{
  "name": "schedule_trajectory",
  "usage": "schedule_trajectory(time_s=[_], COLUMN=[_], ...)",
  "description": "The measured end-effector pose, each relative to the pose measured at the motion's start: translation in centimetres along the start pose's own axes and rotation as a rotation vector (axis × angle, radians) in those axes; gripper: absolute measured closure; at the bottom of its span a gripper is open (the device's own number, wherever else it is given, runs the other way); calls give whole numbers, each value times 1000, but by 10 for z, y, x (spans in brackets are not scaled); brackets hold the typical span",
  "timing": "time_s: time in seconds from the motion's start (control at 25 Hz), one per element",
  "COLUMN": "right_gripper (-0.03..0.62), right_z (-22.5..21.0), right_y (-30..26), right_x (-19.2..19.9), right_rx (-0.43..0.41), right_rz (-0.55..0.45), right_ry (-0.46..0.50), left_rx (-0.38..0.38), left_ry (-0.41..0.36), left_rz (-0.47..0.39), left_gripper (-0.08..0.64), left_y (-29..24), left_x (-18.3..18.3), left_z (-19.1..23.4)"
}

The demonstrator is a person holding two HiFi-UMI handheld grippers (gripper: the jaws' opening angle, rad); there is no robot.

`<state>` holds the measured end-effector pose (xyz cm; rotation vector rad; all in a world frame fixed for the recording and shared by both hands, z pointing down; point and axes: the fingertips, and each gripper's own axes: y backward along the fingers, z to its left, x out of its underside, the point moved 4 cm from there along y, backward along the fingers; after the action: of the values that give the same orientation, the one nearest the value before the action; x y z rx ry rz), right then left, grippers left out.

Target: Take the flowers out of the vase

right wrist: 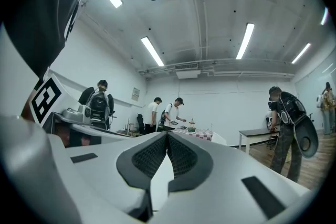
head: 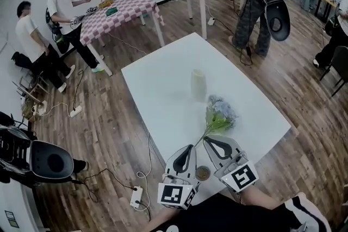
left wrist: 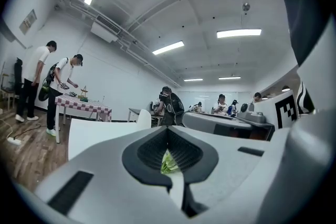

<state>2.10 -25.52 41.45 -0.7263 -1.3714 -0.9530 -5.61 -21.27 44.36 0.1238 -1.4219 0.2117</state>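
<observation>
Head view has the flowers (head: 219, 114) already out of the vase (head: 198, 84). The blooms sit low over the white table (head: 163, 95) just beside it, with the stem running back to the left gripper (head: 190, 148). Only the left gripper view proves the pinch, showing a bit of green clamped between the pads. The right gripper (head: 207, 142) is closed on nothing, as its own view shows. It's a thin stem held near its end, so the heavy head could probably pivot, slip out, or swing into the vase.

Vase (head: 199, 85), flowers (head: 220, 111) amid open tabletop (head: 157, 87)
</observation>
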Motion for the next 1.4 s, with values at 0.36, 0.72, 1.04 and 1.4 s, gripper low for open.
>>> schedule_trajectory(time_s=[0.36, 0.72, 1.04, 1.4], right_gripper=[574, 574, 574, 574], right_z=[52, 142, 221, 246], right_y=[23, 49, 65, 140], right_x=[-15, -45, -69, -49], right_rx=[37, 79, 146, 200], right_rz=[-25, -80, -91, -103], right_ry=[-9, 4, 8, 32], left_rx=[49, 87, 144, 187], left_ry=[-5, -10, 12, -14], left_rz=[-15, -27, -23, -59], left_gripper=[558, 558, 558, 558], left_y=[49, 139, 210, 245], left_x=[-9, -20, -33, 1], left_z=[-7, -8, 0, -54])
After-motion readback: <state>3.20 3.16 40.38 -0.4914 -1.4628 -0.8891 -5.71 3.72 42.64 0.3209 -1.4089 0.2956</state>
